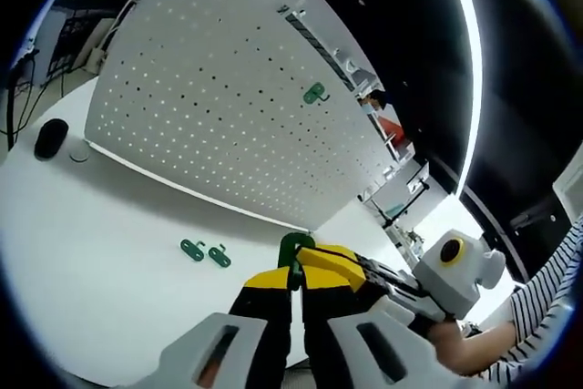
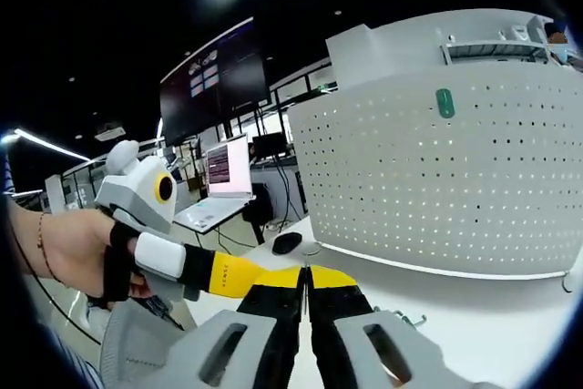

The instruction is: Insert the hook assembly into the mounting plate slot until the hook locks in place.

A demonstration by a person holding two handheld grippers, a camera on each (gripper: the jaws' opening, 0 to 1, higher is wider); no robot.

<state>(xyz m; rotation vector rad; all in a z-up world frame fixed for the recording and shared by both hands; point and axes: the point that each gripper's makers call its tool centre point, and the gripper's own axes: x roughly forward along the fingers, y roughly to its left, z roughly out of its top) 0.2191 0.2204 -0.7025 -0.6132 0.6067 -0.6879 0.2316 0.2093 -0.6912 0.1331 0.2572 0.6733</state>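
Left gripper (image 1: 296, 291) closed on a green hook (image 1: 293, 247), carried toward the pegboard (image 1: 228, 107) beyond. Right gripper (image 2: 305, 291) closed, seems empty, meets it tip-to-tip, probably to steady. Two spare hooks (image 1: 205, 251) lie on the table (image 1: 100, 252), left.

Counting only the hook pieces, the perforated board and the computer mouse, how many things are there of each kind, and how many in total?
Green plastic hook pieces: 4
White perforated board: 1
Black computer mouse: 1
Total: 6
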